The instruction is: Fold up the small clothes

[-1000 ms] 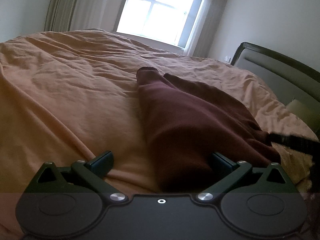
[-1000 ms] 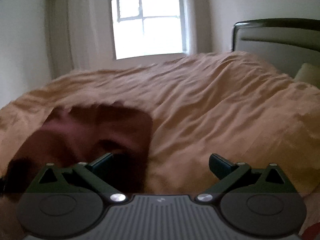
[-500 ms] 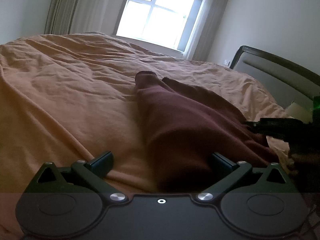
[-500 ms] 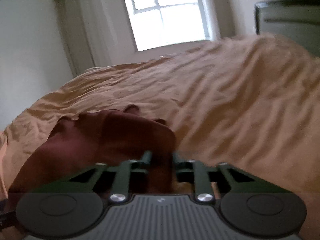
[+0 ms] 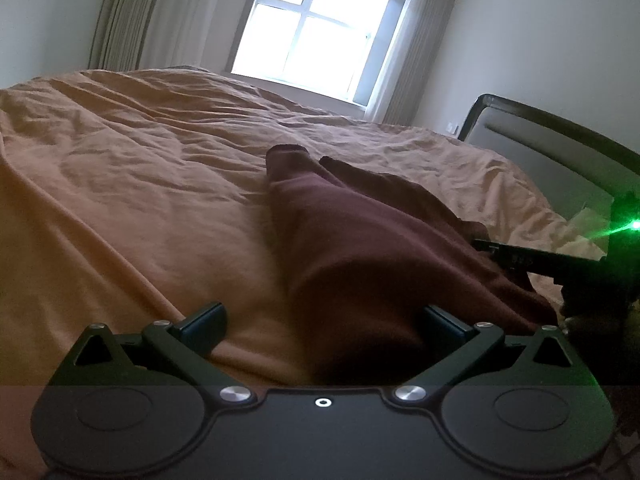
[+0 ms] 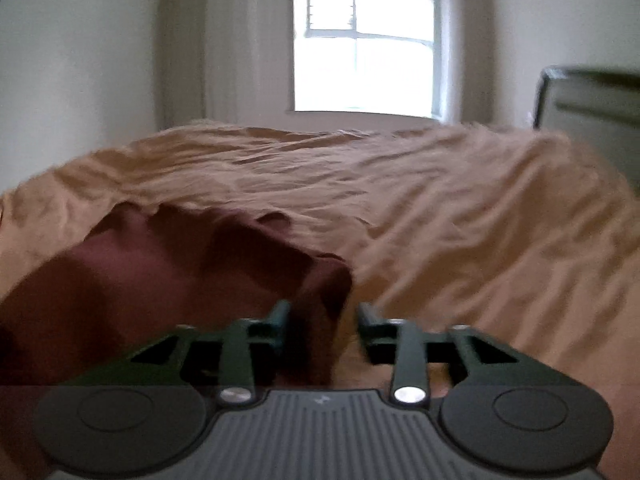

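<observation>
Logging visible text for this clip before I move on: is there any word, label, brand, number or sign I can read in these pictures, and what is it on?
No readable text.
Right gripper: small pale mark on its ribbed body, a logo rather than letters.
Same gripper seen from the left wrist: faint marks on its side, too small and dark to read.
Maroon garment, bedspread: no print.

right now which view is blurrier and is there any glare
Right wrist view: motion-blurred, bedding and garment smeared. Left wrist view: sharper, with green lens flare at the right edge. Both: window blown out white.
</observation>
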`<state>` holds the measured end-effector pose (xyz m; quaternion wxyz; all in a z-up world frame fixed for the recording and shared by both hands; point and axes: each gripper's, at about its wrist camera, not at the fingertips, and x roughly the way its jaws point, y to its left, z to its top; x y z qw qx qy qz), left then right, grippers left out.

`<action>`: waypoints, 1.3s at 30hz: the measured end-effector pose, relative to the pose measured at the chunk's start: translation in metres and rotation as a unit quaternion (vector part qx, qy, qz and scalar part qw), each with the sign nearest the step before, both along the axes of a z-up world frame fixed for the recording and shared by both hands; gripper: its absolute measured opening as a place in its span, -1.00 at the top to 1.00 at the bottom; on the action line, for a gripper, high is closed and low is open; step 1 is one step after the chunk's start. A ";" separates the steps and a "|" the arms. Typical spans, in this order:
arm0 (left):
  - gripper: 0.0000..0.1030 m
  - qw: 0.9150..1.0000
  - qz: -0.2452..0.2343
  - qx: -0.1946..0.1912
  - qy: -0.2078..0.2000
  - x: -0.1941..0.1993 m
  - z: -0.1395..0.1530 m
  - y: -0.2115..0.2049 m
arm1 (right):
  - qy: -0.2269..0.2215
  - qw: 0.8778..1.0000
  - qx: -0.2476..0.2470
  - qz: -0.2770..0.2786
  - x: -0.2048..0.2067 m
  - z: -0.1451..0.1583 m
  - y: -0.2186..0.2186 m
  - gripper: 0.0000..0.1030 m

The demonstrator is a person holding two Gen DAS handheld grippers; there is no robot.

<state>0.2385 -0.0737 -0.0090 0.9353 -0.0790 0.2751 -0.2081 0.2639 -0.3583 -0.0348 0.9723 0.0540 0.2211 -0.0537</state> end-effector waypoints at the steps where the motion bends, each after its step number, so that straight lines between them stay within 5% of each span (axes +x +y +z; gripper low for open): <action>1: -0.99 1.000 -0.001 -0.004 0.000 0.000 0.000 0.001 | 0.000 1.000 0.021 -0.004 -0.002 -0.001 -0.007 -0.18; 7: -0.99 0.999 -0.023 -0.044 -0.006 -0.001 0.005 0.006 | 0.007 0.990 0.143 0.001 -0.008 -0.012 -0.043 -0.41; 12: -0.99 0.996 -0.021 -0.084 0.000 0.023 0.015 0.007 | 0.005 0.989 0.143 0.031 0.004 -0.009 -0.045 -0.40; 19: -0.99 0.996 -0.034 -0.067 0.045 0.071 0.008 -0.004 | 0.014 0.981 0.183 0.065 0.034 -0.026 -0.045 -0.52; 39: -0.98 0.998 -0.046 -0.046 0.011 0.065 -0.008 -0.005 | -0.035 0.974 0.201 0.095 0.030 -0.045 -0.050 -0.77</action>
